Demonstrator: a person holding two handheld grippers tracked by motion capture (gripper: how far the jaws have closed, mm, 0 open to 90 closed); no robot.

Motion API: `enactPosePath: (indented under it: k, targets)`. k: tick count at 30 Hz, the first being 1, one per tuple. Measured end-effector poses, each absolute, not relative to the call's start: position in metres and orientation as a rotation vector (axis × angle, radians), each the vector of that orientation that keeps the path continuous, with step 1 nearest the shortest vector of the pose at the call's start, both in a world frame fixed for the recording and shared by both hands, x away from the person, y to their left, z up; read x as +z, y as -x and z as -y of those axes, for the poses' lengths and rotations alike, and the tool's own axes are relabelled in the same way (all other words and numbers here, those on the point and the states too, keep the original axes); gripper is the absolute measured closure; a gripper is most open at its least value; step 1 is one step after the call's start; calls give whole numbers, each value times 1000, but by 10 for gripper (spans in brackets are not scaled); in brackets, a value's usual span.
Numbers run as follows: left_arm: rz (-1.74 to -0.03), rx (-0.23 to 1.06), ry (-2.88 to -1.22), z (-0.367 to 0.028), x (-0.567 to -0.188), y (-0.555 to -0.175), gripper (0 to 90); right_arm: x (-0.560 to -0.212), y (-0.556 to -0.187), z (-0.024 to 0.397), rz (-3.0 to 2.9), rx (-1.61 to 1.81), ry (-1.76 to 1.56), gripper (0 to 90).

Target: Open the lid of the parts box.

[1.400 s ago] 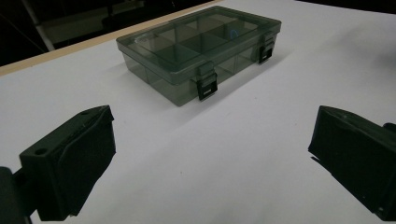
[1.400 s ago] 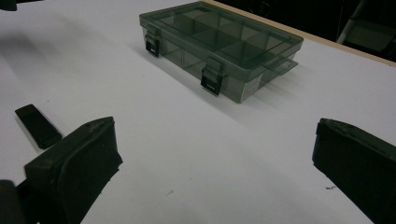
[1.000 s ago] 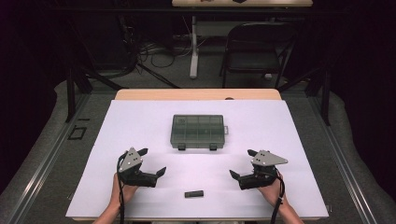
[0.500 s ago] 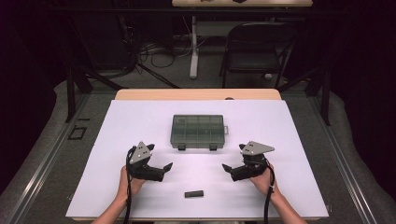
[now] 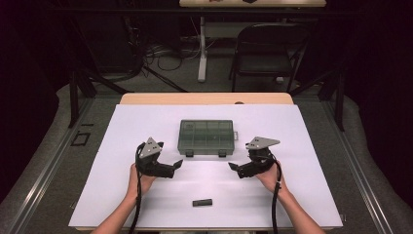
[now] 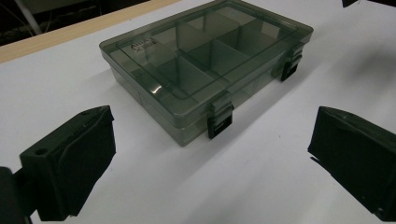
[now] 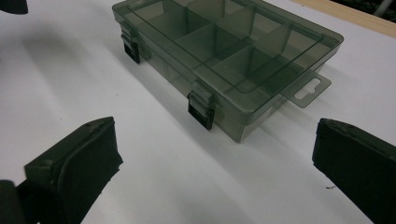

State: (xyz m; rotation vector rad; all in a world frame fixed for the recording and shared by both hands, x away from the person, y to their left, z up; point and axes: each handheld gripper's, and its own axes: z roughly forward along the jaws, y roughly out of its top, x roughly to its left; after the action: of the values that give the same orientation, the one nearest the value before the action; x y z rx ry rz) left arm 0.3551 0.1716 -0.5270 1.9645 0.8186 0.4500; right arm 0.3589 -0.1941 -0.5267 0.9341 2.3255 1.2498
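Box (image 5: 207, 137): smoky plastic, divided, lid down, both latches (image 6: 219, 120) fastened; sits mid-table on the white sheet (image 5: 311, 146). Left gripper (image 5: 176, 165) and right gripper (image 5: 233, 168): jaws wide apart, near the front corners, touching nothing. Step, as judged: approach. Next: each gripper to a latch.

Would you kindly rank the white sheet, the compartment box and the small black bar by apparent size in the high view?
1. white sheet
2. compartment box
3. small black bar, clearly the smallest
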Motion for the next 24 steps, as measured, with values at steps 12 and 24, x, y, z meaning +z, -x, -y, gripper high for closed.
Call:
enactPosePath:
  k: [12, 24]
  targets:
    - [-816, 502, -2027, -159, -528, -378, 0, -528, -383, 184, -2380, 1208, -949, 0]
    - [-830, 463, -2053, -148, -540, -395, 1, -532, -402, 178, -2400, 1205, -968, 0]
